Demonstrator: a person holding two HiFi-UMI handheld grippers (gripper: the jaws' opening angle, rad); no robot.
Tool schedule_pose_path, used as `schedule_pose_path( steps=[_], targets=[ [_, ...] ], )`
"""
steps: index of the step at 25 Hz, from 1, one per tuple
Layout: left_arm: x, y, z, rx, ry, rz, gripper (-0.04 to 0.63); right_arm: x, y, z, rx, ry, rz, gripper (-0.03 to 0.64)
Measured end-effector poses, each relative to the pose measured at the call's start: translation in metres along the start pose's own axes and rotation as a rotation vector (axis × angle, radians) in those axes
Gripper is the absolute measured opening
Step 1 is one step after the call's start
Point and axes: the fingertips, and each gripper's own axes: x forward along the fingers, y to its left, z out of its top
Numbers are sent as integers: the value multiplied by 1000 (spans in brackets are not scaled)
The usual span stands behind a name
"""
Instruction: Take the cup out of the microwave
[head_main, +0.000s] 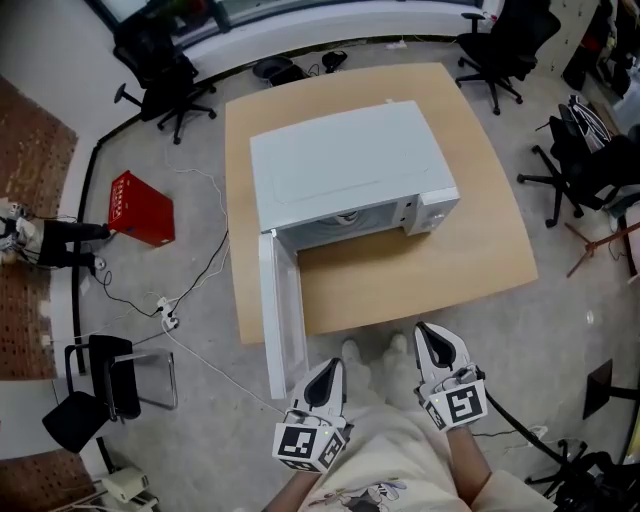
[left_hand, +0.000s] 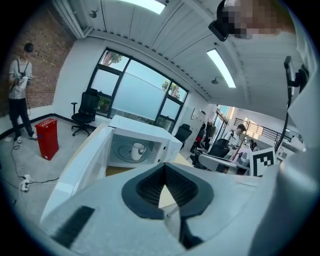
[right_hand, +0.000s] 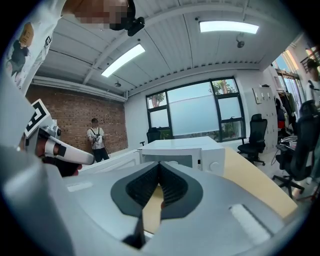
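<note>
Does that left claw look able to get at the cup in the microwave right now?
Probably yes: the microwave door hangs wide open and the cup sits in plain sight with nothing before it. The left claw is shut and well short, so it must approach and open.

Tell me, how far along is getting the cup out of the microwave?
Done: door open. In hand: nothing; left gripper and right gripper are shut, empty, short of the table. To do: the cup sits inside the microwave, to be gripped and lifted out.
</note>
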Motion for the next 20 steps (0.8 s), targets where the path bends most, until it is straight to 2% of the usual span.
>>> schedule_pose_path(
  steps=[4, 8, 14, 17, 20],
  targets=[
    [15, 10, 3, 6, -17, 55, 3, 15, 1, -10, -21, 36, 39, 6],
    [58, 28, 2, 133, -66, 128, 3, 47, -3, -16, -39, 30, 108, 6],
    [123, 55, 4, 116, -107, 168, 3, 110, -10, -16, -75, -73, 157, 6],
    [141, 63, -5, 141, -125, 198, 3, 126, -18, -29, -80, -64, 177, 6],
    [154, 73, -19, 103, -106, 210, 20, 142, -22, -42, -79, -33, 201, 73]
  ],
)
